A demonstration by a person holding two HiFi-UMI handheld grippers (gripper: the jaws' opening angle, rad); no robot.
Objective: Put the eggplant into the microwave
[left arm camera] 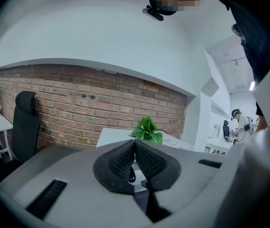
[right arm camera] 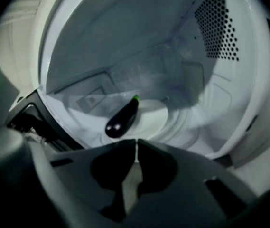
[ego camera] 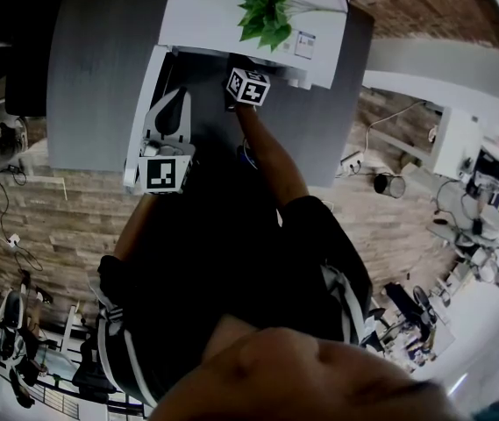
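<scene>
Purple-black and glossy, the eggplant (right arm camera: 122, 118) lies inside the microwave (right arm camera: 125, 37), on the floor of the white cavity. It rests against the front left part of the round turntable plate (right arm camera: 161, 120), its green stem end pointing toward the back wall and its rounded end toward the opening. The right gripper (right arm camera: 135, 145) sits just in front of it, at the mouth of the cavity. Its two dark jaws are pressed together, with only a thin slit of light between them and nothing in their grasp; the eggplant lies apart from them. In the head view this gripper's marker cube (ego camera: 247, 86) sits at the microwave's front, at the end of the person's outstretched arm. The white door (ego camera: 144, 103) stands swung open on the left, and a green leafy plant (ego camera: 262, 9) stands on the microwave's top. The microwave stands on a grey table (ego camera: 100, 60). The left gripper (left arm camera: 135, 145) is held to the left beside the open door, and its ribbed black jaws meet at the tips and hold nothing. A small dark shape shows low in the gap behind the tips, too small to tell what it is. Beyond those jaws its view shows a red brick wall (left arm camera: 54, 103) and a black office chair (left arm camera: 24, 122).
</scene>
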